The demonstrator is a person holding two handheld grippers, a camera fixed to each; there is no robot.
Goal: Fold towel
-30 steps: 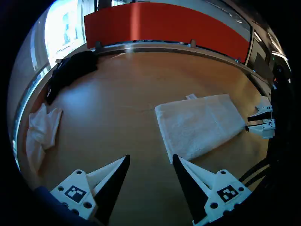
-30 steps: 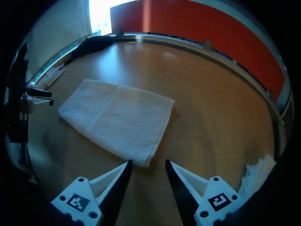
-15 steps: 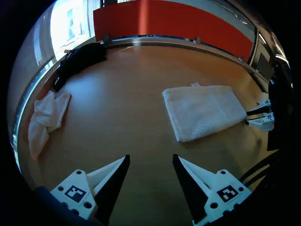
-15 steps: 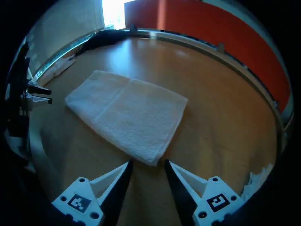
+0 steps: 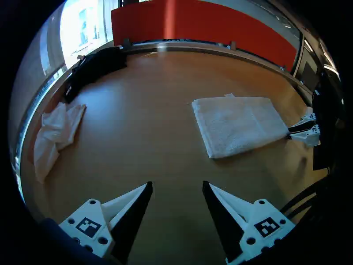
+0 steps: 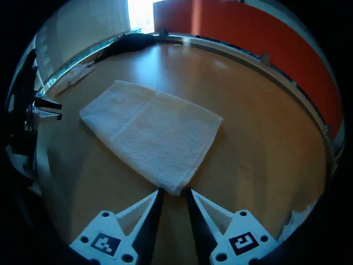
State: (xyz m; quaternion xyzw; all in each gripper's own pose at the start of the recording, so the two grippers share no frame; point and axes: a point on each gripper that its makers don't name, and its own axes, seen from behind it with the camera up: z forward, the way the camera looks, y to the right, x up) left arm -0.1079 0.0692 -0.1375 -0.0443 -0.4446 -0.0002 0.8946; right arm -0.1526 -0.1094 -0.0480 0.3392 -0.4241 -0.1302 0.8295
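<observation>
The folded towel (image 6: pixel 152 139) lies flat on the tabletop (image 6: pixel 247 145). Its near corner sits between the tips of my right tool (image 6: pixel 173 194), whose fingers stand close together; I cannot tell whether they pinch it. My left tool (image 5: pixel 176 185) is spread wide and empty, well short of the towel.

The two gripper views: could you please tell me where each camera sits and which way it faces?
Left gripper view: rides the left gripper, looking across the wooden table at the folded towel; its own open fingers show below.
Right gripper view: rides the right gripper, low at the towel's near corner; its own fingers straddle that corner.
Shared: the towel, the table, and each shows the other gripper off to one side.
</observation>
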